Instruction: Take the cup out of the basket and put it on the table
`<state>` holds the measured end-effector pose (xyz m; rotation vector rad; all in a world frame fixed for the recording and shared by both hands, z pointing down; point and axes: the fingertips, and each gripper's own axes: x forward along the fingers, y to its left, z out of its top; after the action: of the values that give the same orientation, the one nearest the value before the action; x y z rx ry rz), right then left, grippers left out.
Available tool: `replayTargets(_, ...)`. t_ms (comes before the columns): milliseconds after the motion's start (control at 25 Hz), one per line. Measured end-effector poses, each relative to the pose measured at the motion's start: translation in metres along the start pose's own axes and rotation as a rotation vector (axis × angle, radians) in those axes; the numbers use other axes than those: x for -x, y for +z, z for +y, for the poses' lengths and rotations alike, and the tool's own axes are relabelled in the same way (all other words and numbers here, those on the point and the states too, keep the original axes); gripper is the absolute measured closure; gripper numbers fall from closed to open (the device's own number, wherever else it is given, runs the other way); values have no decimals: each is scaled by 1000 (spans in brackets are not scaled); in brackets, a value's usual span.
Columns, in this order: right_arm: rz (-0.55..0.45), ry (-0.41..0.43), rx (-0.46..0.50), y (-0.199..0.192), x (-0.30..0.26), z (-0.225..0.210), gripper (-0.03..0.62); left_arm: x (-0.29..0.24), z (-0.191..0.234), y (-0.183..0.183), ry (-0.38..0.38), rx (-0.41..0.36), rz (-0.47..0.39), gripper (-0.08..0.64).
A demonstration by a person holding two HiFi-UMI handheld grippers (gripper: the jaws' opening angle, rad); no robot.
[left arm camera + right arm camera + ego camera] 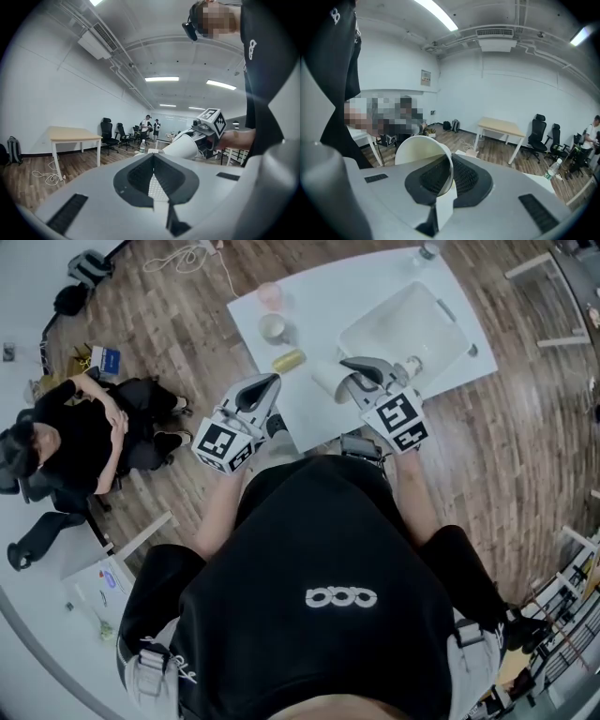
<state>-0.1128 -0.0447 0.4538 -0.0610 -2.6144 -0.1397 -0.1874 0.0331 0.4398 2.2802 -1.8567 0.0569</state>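
A: What is seen from the head view?

B: A white desk (314,301) is shown from above on a wooden floor. A white basket (403,329) is set on the desk's right part. Both claws are held over its near edge.

A: Where is the cup?

B: The white cup (327,380) is found outside the basket, just to its left, tilted over the near part of the desk. It is pinched by its wall in the right claw (352,371). In the right gripper view, one jaw is seen on each side of the rim. Whether the desk is touched cannot be told.

A: And the left claw?

B: The left claw (268,386) is pressed together, and nothing is held in it.

A: What else is shown?

B: A pink cup (270,294), a second white cup (273,328) and a yellow cup (288,360) laid on its side are seen on the desk's left part. A seated person in black (70,432) is shown far left.
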Motion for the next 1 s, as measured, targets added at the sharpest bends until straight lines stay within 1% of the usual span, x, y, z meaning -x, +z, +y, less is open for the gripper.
replayTargets(200, 15, 59, 12, 2, -24, 12, 562, 21, 12, -8, 61, 22, -1, 552)
replayTargets(440, 46, 105, 17, -3, -45, 22, 563, 33, 23, -16, 94, 38, 2, 552)
replayTargets(560, 77, 130, 18, -11, -58, 27, 562, 37, 28, -24, 106, 48, 10, 552)
replayTargets(680, 147, 165, 19, -30, -75, 38, 561, 42, 34, -34, 123, 63, 24, 552)
replayTargets(800, 248, 199, 27, -59, -95, 50, 561, 48, 38, -45, 139, 75, 38, 552)
replayTargets(1000, 445, 238, 123, -112, -137, 62, 561, 54, 42, -57, 158, 98, 50, 552)
